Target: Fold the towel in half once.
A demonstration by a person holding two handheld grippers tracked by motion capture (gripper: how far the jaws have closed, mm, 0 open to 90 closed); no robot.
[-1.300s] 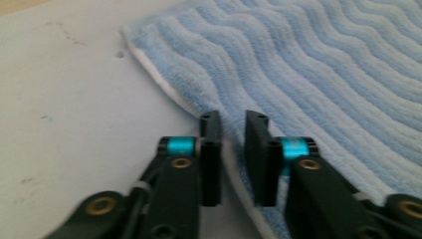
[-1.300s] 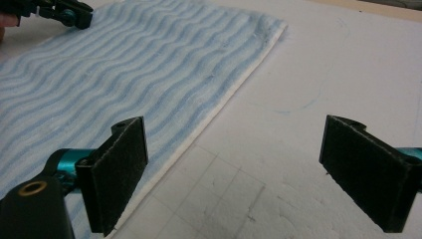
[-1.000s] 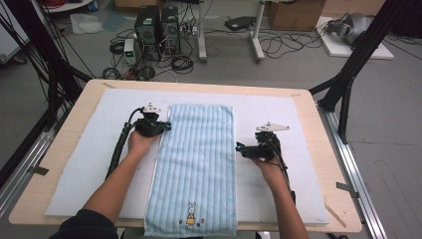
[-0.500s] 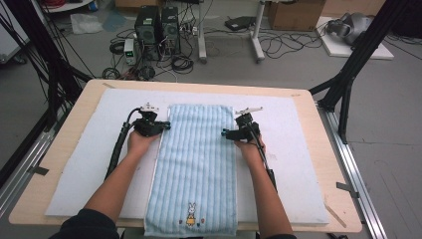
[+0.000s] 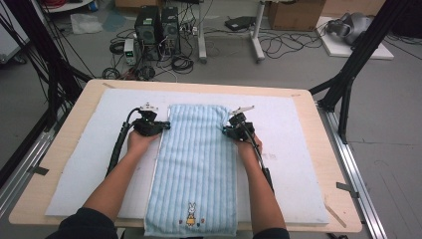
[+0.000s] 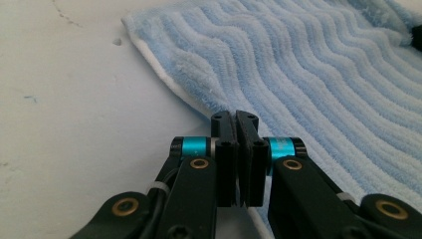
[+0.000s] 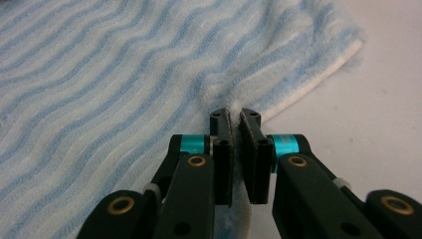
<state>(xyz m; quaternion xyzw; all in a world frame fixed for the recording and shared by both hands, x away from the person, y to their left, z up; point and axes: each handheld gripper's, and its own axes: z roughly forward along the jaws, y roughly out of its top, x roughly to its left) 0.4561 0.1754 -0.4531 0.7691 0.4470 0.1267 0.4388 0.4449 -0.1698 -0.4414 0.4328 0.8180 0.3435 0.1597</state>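
Observation:
A light blue striped towel (image 5: pixel 194 159) lies lengthwise on the white mat (image 5: pixel 89 164), with a small rabbit picture (image 5: pixel 191 215) at its near end. My left gripper (image 5: pixel 166 125) is at the towel's left edge near the far end. In the left gripper view it (image 6: pixel 237 117) is shut on the edge of the towel (image 6: pixel 308 74). My right gripper (image 5: pixel 225 132) is at the right edge opposite. Its jaws have just been closing, and in the right gripper view it (image 7: pixel 235 115) pinches a bunched fold of the towel (image 7: pixel 124 74).
The mat covers a wooden table (image 5: pixel 326 164). Beyond its far edge the floor holds computer towers (image 5: pixel 157 25), loose cables (image 5: pixel 278 45) and cardboard boxes. Black frame struts (image 5: pixel 353 64) stand at both sides of the table.
My right gripper moved from out on the mat in to the towel's right edge and closed on it. The left gripper stayed where it was.

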